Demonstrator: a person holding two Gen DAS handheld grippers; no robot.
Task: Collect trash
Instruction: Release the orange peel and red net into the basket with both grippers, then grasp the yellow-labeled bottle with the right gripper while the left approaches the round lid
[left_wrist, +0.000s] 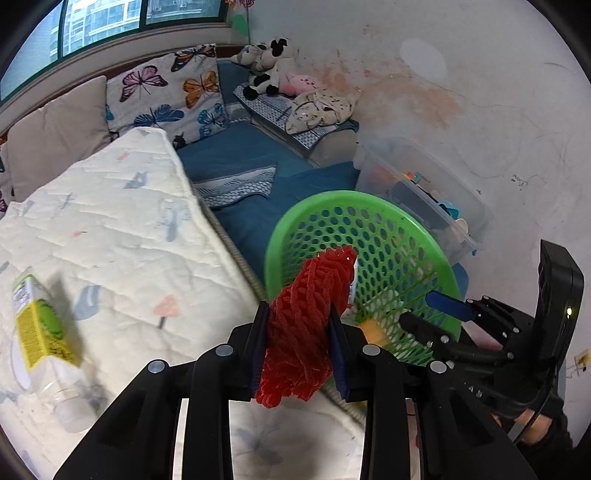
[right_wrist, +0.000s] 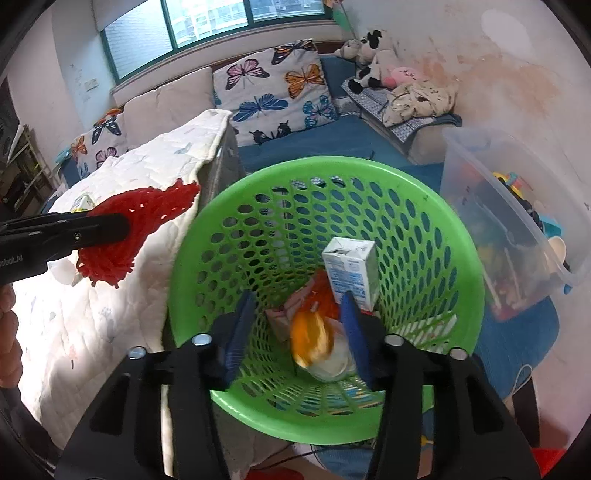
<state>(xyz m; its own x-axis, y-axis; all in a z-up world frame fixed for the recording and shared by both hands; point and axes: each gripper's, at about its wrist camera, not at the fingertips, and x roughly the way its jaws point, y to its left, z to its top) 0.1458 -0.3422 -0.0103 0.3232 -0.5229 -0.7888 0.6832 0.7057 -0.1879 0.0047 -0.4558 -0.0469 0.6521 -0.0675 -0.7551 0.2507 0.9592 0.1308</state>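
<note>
Left wrist view: the left gripper (left_wrist: 299, 339) clamps one red foam fruit net (left_wrist: 306, 325) between its two blue pads, the net bulging above and below them. Just beyond stands one green perforated plastic basket (left_wrist: 369, 206), its rim level with the edge of the white quilted mattress (left_wrist: 110, 229). One clear plastic bottle with a yellow-green label (left_wrist: 40, 332) lies on its side on the quilt, well apart from the basket. The right gripper (left_wrist: 439, 314) reaches over the basket's far rim — from this side I cannot tell how wide its jaws stand. One clear plastic storage bin (left_wrist: 436, 192) sits behind the basket.

Right wrist view: the right gripper (right_wrist: 297, 332) hangs over the basket's mouth (right_wrist: 458, 236), jaws apart and gripping nothing. Between and below them, blurred, one orange-and-white scrap (right_wrist: 314, 343) shows inside the basket. Deeper in the basket stands one white-and-blue drink carton (right_wrist: 351, 273) among a few crumpled wrappers I cannot count. At left the left gripper (right_wrist: 125, 230) holds the red net (right_wrist: 144, 221) over the quilt, beside the basket's rim — not yet above it.
</note>
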